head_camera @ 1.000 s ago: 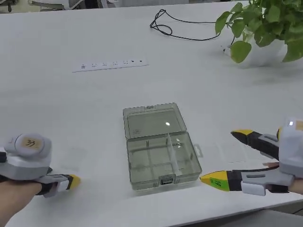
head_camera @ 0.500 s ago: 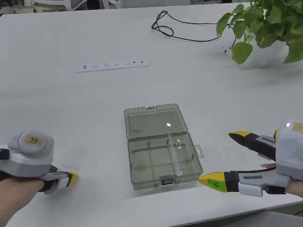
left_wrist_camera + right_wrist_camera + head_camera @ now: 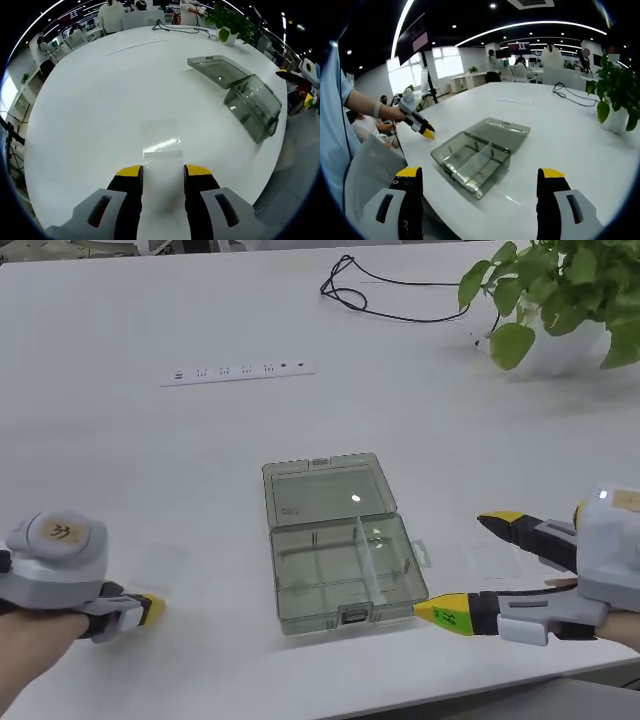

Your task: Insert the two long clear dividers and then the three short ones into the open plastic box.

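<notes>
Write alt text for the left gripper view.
The left gripper, its yellow-tipped jaws apart, points at a clear divider lying flat just ahead on the white table. The open box sits farther off to the upper right, with a plant at the table's far end.

I've got wide bare table [image 3: 200, 470] between my left gripper [image 3: 150, 610] and the plastic box [image 3: 340, 575], nothing to dodge there but a flat clear divider [image 3: 161, 145] lying just ahead of the jaws. The box's lid [image 3: 325, 490] lies flat behind it, so I can come in from above. Clear walls stand inside the box and split the room. On the right it's tighter: my right gripper [image 3: 452, 566] has its jaws spread wide, the near tip just beside the box's front corner. The power strip [image 3: 238, 371], cable [image 3: 390, 300] and plant [image 3: 560, 290] sit well apart at the far side.
</notes>
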Available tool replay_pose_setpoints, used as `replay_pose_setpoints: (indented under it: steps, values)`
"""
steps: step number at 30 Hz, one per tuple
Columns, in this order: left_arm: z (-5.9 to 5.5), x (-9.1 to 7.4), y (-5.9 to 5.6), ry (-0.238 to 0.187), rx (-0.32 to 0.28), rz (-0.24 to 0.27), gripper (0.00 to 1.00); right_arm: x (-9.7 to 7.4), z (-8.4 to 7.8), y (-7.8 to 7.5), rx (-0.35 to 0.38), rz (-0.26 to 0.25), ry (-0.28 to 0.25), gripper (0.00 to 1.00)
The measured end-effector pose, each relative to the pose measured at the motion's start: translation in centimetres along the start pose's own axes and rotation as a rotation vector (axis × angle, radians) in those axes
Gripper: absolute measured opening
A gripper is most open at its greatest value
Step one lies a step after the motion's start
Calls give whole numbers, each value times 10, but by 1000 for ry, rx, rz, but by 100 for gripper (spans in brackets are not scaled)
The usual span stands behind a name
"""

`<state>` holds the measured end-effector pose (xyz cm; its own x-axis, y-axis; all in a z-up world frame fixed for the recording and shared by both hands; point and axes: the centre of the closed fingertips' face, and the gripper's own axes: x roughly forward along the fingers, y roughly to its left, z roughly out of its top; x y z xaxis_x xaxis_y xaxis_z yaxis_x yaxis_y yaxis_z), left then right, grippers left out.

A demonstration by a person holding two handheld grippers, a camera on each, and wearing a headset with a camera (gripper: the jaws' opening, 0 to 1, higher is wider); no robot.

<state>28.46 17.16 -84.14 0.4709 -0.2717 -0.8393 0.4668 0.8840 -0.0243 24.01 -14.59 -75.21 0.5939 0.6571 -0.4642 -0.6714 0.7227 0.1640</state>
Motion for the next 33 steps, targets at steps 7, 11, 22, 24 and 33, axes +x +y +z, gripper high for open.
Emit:
replay_pose_setpoints:
  steps: [7,11,22,24,33]
  values:
    - [1,0,0,-3,1,-2,30,1,0,1,4,-1,2,95]
    - [1,0,-1,-7,4,-10,30,1,-1,1,10,0,4,94]
    - [4,1,-5,-23,-3,-31,30,3,-4,3,16,4,12,94]
    - [5,1,-5,-29,-18,-33,30,3,-3,4,17,4,12,94]
    - [7,1,-6,-52,-65,-48,30,4,-1,11,21,4,14,94]
